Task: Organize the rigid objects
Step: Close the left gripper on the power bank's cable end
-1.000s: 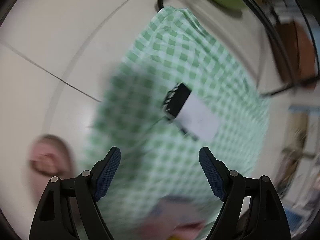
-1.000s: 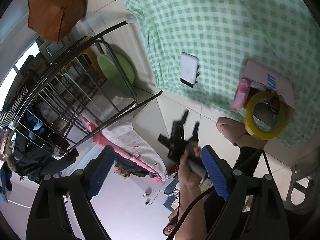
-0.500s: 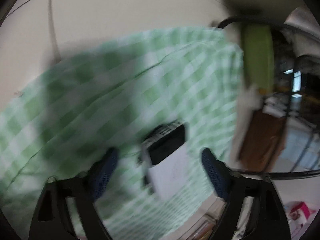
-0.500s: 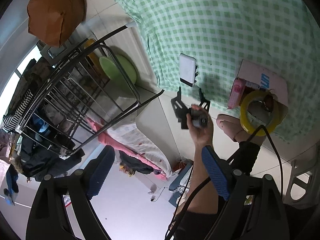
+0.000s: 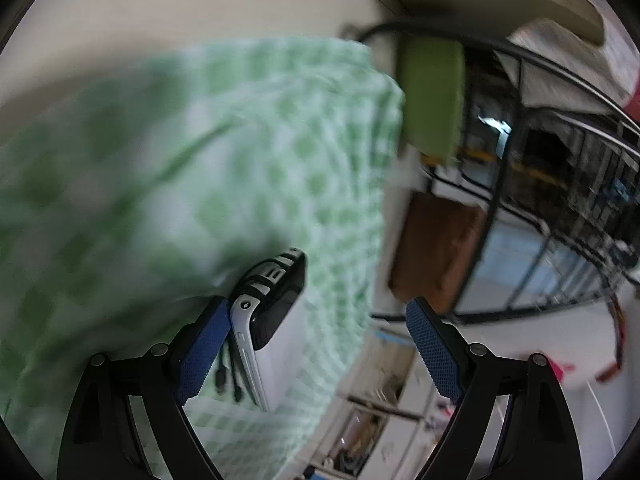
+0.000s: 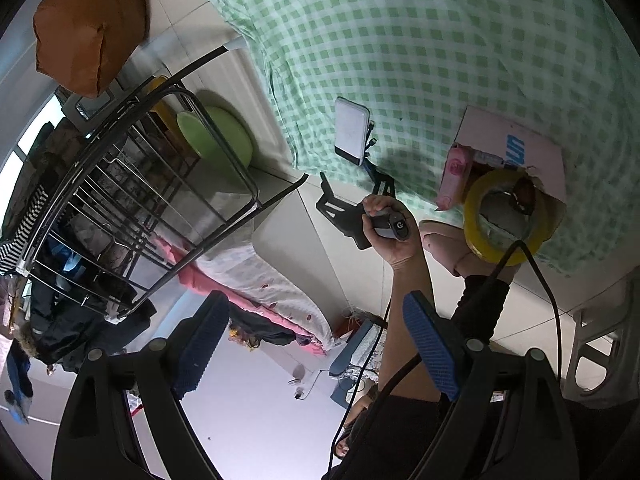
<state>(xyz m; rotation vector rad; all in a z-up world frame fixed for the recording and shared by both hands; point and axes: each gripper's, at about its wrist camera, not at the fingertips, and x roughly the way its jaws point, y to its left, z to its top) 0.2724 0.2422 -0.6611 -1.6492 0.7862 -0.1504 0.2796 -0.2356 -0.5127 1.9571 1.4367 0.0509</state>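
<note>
- Left gripper point(image 5: 316, 344): jaws spread wide; the white power bank point(image 5: 276, 344) lies between them, against the left pad point(image 5: 204, 348), clear of the right pad.
- Power bank: on the green checked cloth point(image 5: 160, 168), near its edge.
- Right gripper point(image 6: 312, 348): jaws wide, empty.
- Yellow tape roll point(image 6: 506, 216): on the cloth's near edge, beside a pink box point(image 6: 516, 148).

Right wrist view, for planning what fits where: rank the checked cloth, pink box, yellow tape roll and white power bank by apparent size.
1. checked cloth
2. pink box
3. yellow tape roll, though nearer the camera
4. white power bank
</note>
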